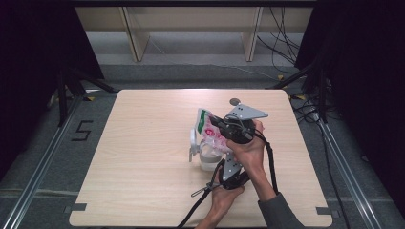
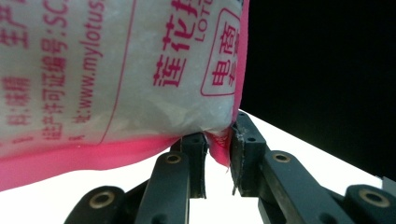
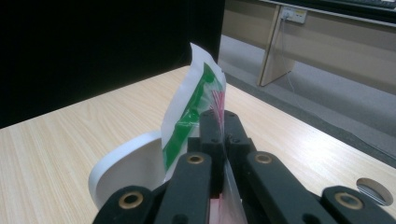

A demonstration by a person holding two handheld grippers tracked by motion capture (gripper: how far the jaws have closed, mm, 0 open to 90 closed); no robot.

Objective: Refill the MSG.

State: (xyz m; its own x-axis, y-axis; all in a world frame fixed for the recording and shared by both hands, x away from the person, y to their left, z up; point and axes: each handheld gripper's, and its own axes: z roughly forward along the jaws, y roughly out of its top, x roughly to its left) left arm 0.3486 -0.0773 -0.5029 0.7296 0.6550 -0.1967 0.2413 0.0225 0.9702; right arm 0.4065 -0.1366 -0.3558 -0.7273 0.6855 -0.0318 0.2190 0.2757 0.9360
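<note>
A bare wooden table (image 1: 143,162); a small round grommet (image 1: 235,101), perhaps metal, near its far edge.

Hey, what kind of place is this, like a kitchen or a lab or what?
Most likely a lab or recording studio rather than a kitchen. The light wooden table stands alone between black curtains, loose black cables trail over the grey floor behind it, and metal floor rails run along its sides.

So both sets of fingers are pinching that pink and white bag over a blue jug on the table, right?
Nearly. The jug is white, not blue, as the high view shows. The rest holds: the left gripper pinches the bag at a pink corner, and the right gripper is clamped on its top edge, above the jug on the table.
</note>
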